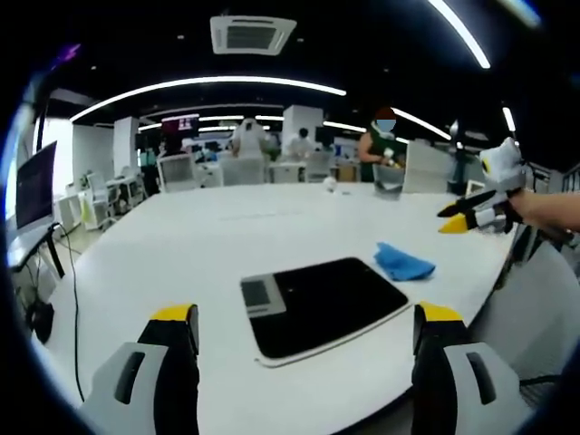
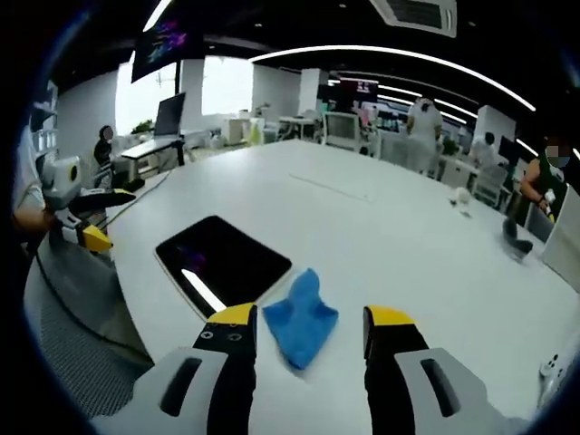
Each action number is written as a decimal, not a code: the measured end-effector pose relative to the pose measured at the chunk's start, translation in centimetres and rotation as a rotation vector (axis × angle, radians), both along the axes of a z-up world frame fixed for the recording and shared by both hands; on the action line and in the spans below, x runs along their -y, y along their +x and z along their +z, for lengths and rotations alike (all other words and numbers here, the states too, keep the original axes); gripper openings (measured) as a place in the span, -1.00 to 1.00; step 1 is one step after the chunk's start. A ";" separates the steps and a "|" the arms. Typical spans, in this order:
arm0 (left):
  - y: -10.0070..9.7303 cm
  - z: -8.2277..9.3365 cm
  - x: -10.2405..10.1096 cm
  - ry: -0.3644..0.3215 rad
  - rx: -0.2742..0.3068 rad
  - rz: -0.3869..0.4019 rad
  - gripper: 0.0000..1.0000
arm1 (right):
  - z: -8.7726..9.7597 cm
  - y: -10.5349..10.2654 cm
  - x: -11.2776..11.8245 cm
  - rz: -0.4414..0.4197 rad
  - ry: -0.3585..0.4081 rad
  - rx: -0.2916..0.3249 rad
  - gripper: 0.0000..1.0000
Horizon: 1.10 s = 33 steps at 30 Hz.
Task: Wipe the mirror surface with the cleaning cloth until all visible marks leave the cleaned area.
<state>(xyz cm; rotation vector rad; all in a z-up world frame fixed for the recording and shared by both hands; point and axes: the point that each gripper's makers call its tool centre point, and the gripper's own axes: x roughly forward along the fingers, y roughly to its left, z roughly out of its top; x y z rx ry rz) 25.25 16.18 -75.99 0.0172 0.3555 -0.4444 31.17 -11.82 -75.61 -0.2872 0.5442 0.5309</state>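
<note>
Mirror [image 1: 323, 306]: lies flat on the table [image 1: 208, 245], near its front edge in the left gripper view, between that view's two jaws and beyond their tips. Cleaning cloth [image 1: 403, 262]: on the table, just beside the mirror's far right corner, apart from it. Right gripper view: cloth [image 2: 302, 317] between the jaws, mirror [image 2: 222, 261] to its left. Person [image 1: 381, 145]: beyond the table's far edge.

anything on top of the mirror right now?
Nothing rests on the mirror; its dark face shows only reflections. The blue cloth lies on the table just off its corner. Underneath is covered.
</note>
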 end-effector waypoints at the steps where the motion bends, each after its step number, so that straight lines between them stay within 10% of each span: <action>1: 0.0 0.0 0.0 0.000 0.001 -0.002 0.98 | -0.1 0.0 -0.1 0.006 -0.006 -0.001 -0.13; 33: -0.3 0.0 0.5 -0.024 -0.014 -0.021 0.98 | -4.2 2.8 -2.9 0.081 -0.096 -0.047 -0.47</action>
